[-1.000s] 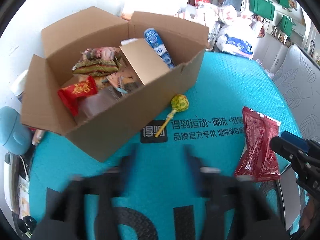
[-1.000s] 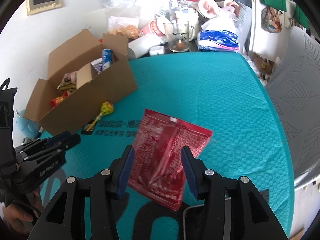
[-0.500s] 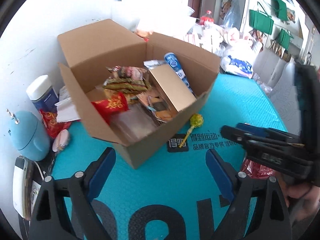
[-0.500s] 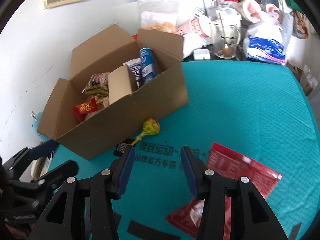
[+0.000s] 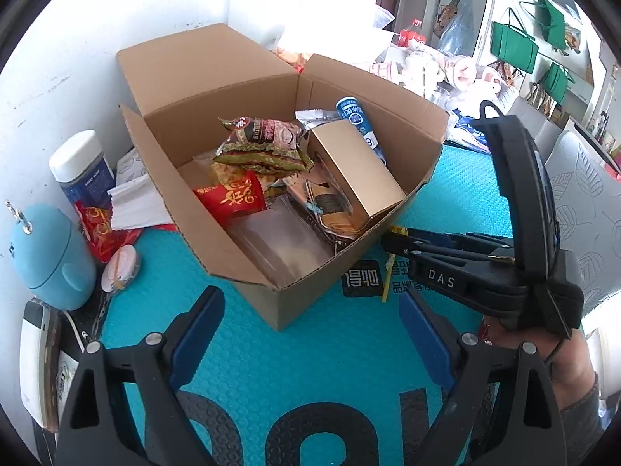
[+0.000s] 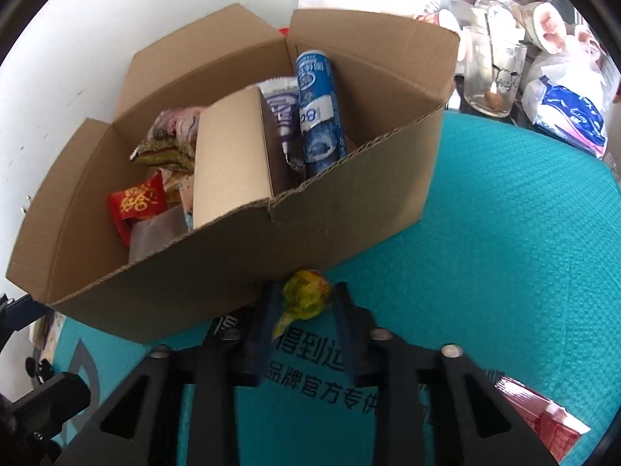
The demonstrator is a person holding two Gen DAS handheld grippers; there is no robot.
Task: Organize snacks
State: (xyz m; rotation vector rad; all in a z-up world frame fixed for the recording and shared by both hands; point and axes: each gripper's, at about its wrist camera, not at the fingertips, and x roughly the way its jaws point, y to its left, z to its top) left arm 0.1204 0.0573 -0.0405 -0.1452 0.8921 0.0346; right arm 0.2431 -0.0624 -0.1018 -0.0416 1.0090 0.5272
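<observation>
Where red packet lay, right claw (image 6: 302, 303) apparently pinches lollipop (image 6: 306, 295).

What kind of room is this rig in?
Likely a lived-in home room, not a lab: green bags hanging on the wall, a glass jar among tabletop clutter, a soda bottle behind the snack box.
</observation>
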